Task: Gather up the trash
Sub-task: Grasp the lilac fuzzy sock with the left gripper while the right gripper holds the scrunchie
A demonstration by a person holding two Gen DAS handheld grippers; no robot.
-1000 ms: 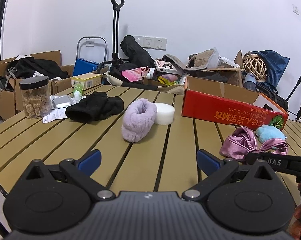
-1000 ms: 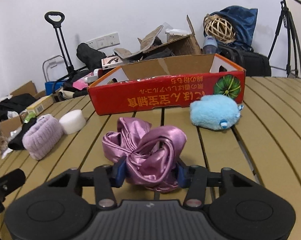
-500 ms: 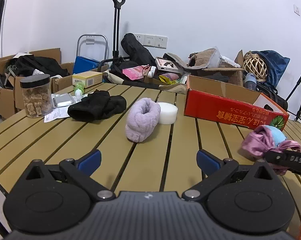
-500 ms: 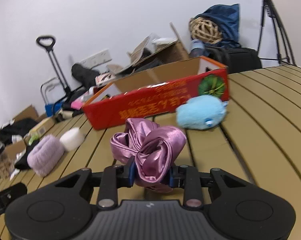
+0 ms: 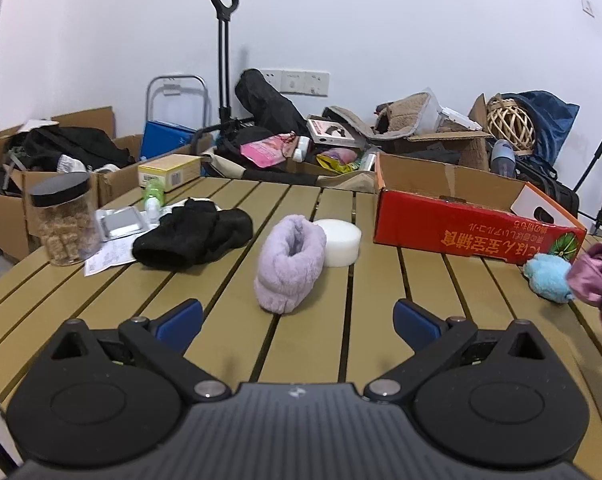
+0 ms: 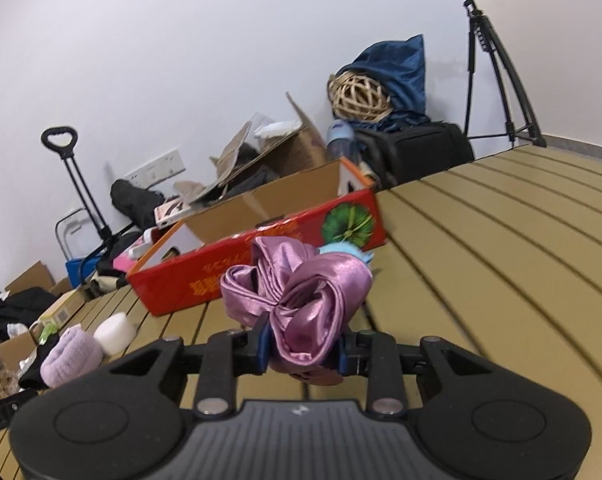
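Note:
My right gripper (image 6: 303, 346) is shut on a crumpled pink satin cloth (image 6: 301, 292) and holds it off the slatted table, tilted to one side. The same satin cloth (image 5: 595, 276) shows at the far right of the left wrist view. Just beyond it stands the red cardboard box (image 6: 261, 248), open at the top, with a blue plush toy (image 6: 343, 249) peeking out behind the cloth. My left gripper (image 5: 299, 316) hovers open over the table with nothing between its fingers. Ahead of it lie a lilac fluffy slipper (image 5: 291, 262), a white foam puck (image 5: 338, 241) and a black cloth (image 5: 193, 236).
A jar with a black lid (image 5: 63, 218), a foil blister pack (image 5: 121, 222) and a paper slip (image 5: 109, 258) sit at the table's left. Cardboard boxes, bags, a hand trolley (image 5: 221, 60) and a tripod (image 6: 497, 68) crowd the floor by the wall.
My right gripper closed on the pink satin cloth, lifted it off the table and rolled to one side while moving right. The left gripper stays open, barely shifted.

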